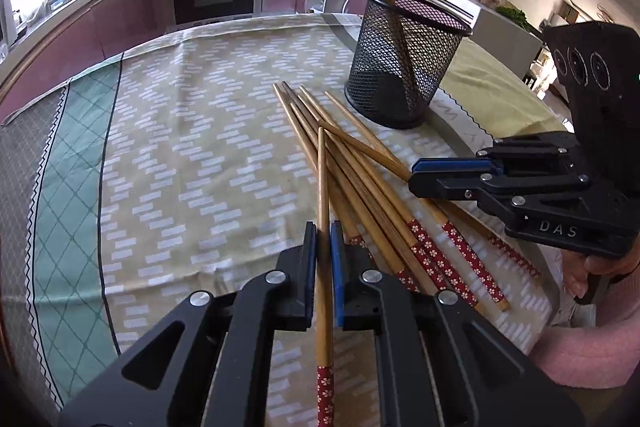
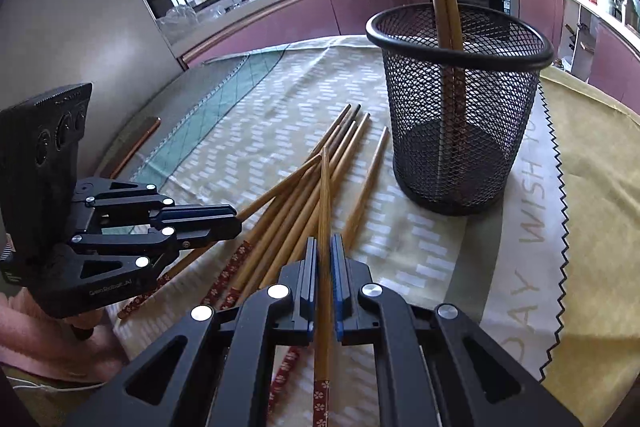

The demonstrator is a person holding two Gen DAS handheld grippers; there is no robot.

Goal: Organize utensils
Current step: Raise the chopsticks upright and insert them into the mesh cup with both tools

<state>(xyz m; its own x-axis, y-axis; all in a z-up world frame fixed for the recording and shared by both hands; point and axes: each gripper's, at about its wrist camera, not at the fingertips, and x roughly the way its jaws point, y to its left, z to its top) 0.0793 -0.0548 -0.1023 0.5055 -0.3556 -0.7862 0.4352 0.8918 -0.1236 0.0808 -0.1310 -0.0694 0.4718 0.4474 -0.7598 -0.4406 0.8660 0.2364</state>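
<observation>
Left wrist view: the left gripper (image 1: pixel 323 239) clamps a single chopstick (image 1: pixel 322 187) between its blue-padded fingers, the tip pointing away over a pile of loose chopsticks (image 1: pixel 360 179) lying on the patterned tablecloth (image 1: pixel 192 147). Just beyond the pile stands a black mesh holder (image 1: pixel 400 67) with chopsticks leaning in it. At right, the right gripper (image 1: pixel 416 175) is closed on another chopstick drawn from the same pile; a pink sleeve (image 1: pixel 592 339) shows below it.

Right wrist view: the right gripper (image 2: pixel 324 251) pinches one chopstick (image 2: pixel 325 207) between its pads, the red flower-patterned end toward the camera. The pile (image 2: pixel 304 195) fans out ahead, with the mesh holder (image 2: pixel 460 107) just to its right, two chopsticks upright inside. At left, the left gripper (image 2: pixel 236 219) is closed on its chopstick.
</observation>
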